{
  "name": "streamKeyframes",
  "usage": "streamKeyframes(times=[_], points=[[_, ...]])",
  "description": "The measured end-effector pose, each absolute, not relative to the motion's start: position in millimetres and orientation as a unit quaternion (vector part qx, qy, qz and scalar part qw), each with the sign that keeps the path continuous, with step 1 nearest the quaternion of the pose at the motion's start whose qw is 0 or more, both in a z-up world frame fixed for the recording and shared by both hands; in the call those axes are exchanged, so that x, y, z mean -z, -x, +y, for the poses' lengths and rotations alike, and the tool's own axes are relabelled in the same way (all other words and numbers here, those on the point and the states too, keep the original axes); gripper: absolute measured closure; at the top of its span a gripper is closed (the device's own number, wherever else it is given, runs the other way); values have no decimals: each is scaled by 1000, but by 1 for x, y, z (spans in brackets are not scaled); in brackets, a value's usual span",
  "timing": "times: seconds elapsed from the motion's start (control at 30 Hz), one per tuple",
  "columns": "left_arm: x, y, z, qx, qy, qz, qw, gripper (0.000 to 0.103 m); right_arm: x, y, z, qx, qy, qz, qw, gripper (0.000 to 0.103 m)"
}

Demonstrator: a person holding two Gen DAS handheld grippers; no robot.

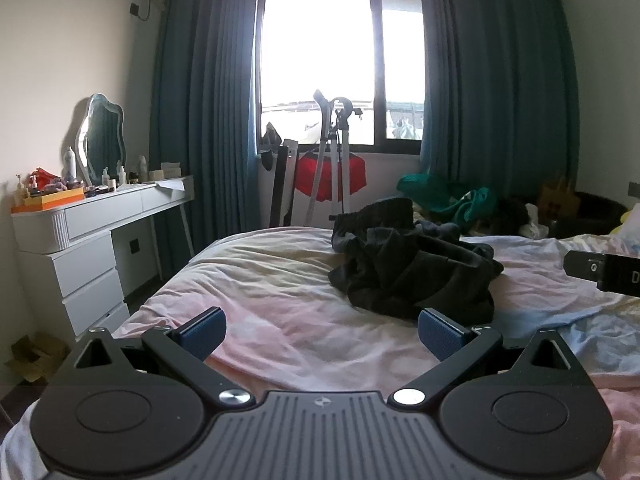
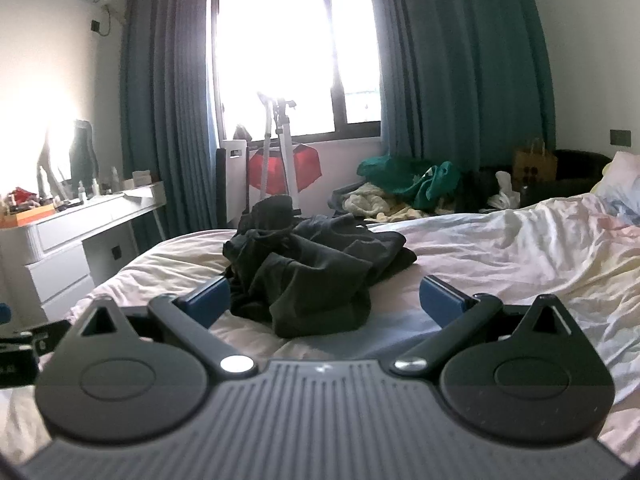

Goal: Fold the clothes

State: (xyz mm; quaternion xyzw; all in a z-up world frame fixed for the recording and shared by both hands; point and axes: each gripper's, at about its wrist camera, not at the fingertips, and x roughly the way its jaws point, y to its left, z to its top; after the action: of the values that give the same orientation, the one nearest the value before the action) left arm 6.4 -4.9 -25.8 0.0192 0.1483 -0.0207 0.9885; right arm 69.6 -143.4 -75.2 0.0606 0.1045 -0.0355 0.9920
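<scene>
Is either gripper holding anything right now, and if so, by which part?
Nothing is held. The left gripper and the right gripper are both open, and the dark garment lies crumpled on the bed.

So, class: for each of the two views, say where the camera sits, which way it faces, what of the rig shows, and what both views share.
Left wrist: on the left gripper, low over the bed, facing the window; the right gripper shows at the right edge.
Right wrist: on the right gripper, facing the same way; the left gripper shows at the left edge.
Shared: dark crumpled garment, bed, window, white dresser.
</scene>
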Motion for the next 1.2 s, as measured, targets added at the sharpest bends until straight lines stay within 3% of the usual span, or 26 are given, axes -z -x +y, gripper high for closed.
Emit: streamKeyframes(times=[0.83, 1.2], points=[[2, -60, -50, 58, -39, 119, 990, 0, 76, -75, -179, 68, -79, 118, 988, 0], [4, -56, -33, 58, -63, 83, 993, 0, 94, -95, -175, 75, -98, 131, 984, 0]])
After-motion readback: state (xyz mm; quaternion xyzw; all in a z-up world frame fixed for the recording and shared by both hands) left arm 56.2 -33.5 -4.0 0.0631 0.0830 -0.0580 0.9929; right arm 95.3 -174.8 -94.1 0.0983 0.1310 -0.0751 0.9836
